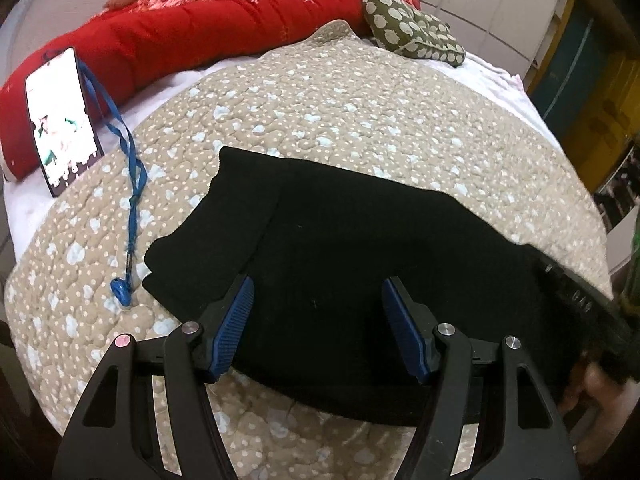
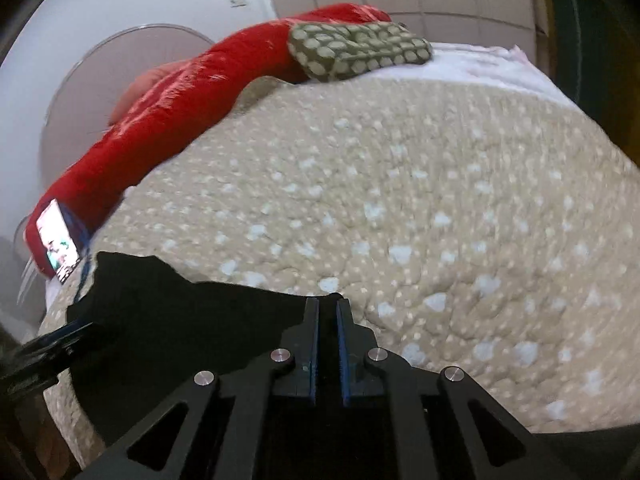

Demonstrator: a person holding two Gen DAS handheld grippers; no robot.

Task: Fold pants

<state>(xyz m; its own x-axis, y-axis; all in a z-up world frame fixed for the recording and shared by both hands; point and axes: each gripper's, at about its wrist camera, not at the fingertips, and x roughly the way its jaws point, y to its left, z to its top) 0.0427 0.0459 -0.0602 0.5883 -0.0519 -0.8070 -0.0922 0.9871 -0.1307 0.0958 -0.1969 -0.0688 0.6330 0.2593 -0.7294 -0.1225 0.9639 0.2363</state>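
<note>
The black pants (image 1: 344, 264) lie folded on a beige quilt (image 1: 360, 112) on a bed. My left gripper (image 1: 318, 292) is open, its blue-padded fingers (image 1: 236, 320) spread just above the near part of the pants, holding nothing. My right gripper (image 2: 328, 308) is shut on an edge of the pants (image 2: 180, 320) at their right side, with black cloth pinched between the pads. In the left wrist view the right gripper (image 1: 580, 300) shows as a black bar at the pants' right edge. In the right wrist view the left gripper (image 2: 48, 348) shows at the far left.
A red quilted blanket (image 1: 180, 28) and a green spotted cushion (image 1: 412, 28) lie at the head of the bed. A lit phone (image 1: 62, 120) leans on the blanket, with a blue lanyard (image 1: 128, 184) trailing over the quilt left of the pants. The bed edge is at right.
</note>
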